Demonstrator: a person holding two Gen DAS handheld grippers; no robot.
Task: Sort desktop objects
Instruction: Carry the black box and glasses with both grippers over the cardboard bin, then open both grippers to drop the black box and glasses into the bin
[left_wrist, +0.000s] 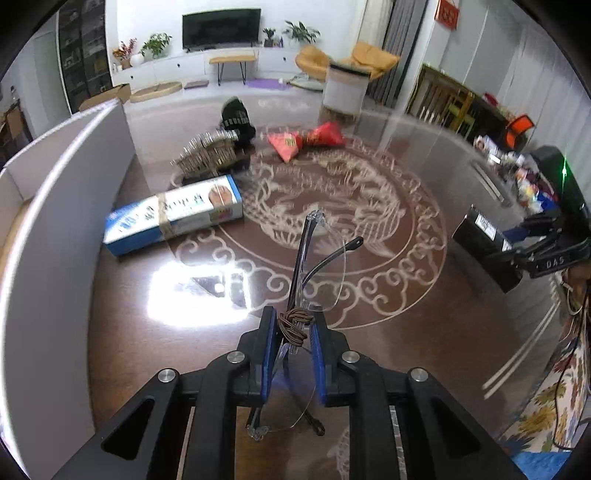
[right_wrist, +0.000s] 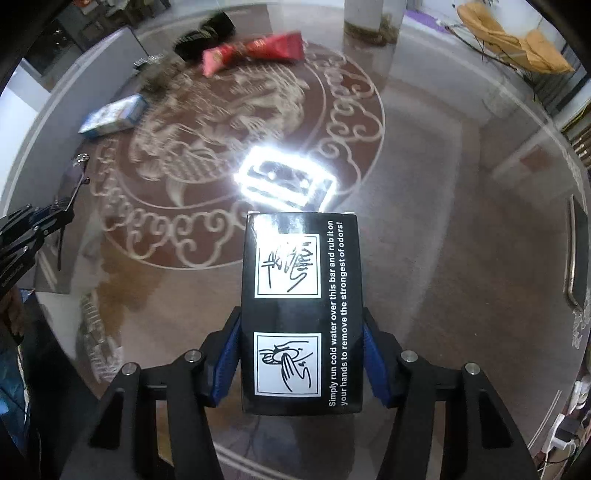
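The left gripper (left_wrist: 293, 334) has its fingers clamped on a pair of clear glasses (left_wrist: 314, 273), held above the glass surface (left_wrist: 424, 332). The right gripper (right_wrist: 301, 360) pinches a black box (right_wrist: 301, 310) between its fingers, also off the surface. A blue box (left_wrist: 173, 219) and red packets (left_wrist: 306, 140) lie farther back.

Open table centre (left_wrist: 424, 325); white partition (left_wrist: 55, 229) and blue box (left_wrist: 173, 219) block left.

Home living room: television (left_wrist: 221, 26), armchair (left_wrist: 373, 59)
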